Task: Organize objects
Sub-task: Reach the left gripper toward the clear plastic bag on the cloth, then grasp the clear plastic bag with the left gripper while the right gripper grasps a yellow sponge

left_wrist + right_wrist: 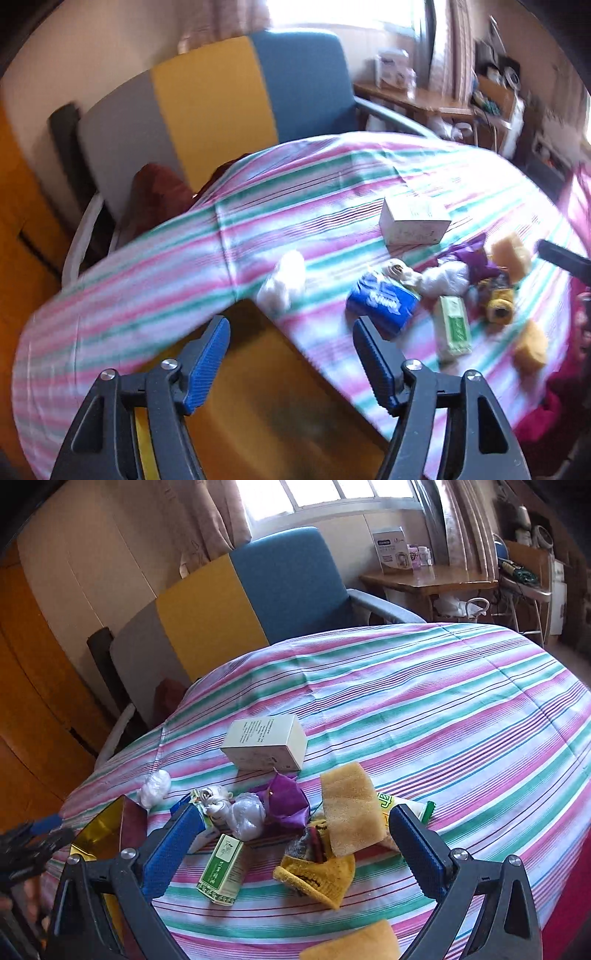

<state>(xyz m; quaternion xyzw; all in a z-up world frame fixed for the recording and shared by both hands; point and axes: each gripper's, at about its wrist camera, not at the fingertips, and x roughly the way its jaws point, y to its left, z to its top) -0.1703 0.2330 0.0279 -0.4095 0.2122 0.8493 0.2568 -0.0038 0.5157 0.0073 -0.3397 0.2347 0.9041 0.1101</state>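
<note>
A heap of small items lies on the striped bed cover: a white box, a purple wrapper, a tan sponge, a yellow knit cloth, a green-and-white carton, a small doll and a crumpled plastic bag. My right gripper hovers open over the heap, holding nothing. My left gripper is open and empty above a gold-lined box at the bed's near-left edge. A blue packet lies just past its right finger.
A second sponge lies at the near edge. A chair with grey, yellow and blue panels stands behind the bed, a wooden desk by the window, an orange wardrobe on the left. The bed's far right is bare cover.
</note>
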